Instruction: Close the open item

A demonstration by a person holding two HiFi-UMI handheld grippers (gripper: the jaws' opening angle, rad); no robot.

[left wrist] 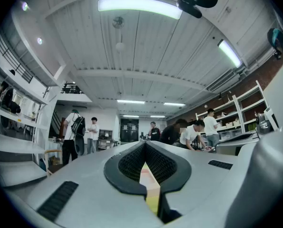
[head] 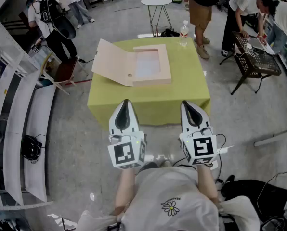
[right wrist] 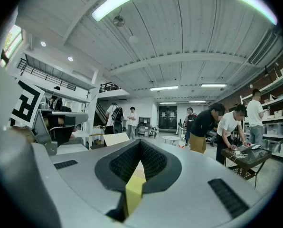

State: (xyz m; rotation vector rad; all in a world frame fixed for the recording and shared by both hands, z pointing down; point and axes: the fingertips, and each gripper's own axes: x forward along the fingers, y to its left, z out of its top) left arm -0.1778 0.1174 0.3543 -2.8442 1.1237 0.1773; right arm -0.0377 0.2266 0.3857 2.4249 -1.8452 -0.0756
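An open tan box file (head: pixel 152 64) lies on the table with the yellow-green cloth (head: pixel 148 100), its lid (head: pixel 110 61) folded out to the left and raised at a slant. Both grippers hover in front of the table's near edge, short of the file. The left gripper (head: pixel 125 101) has its jaws together with nothing between them, and so does the right gripper (head: pixel 186 102). In the left gripper view the jaws (left wrist: pixel 145 144) meet at the tip. The right gripper view shows its jaws (right wrist: pixel 140 140) closed too, with the file's lid (right wrist: pixel 115 138) beyond them to the left.
A water bottle (head: pixel 184 32) stands at the table's far right corner. A round white table (head: pixel 156 1) is behind it, a black work table (head: pixel 254 57) with people at the right, and white shelving (head: pixel 18 119) along the left. Several people stand at the back.
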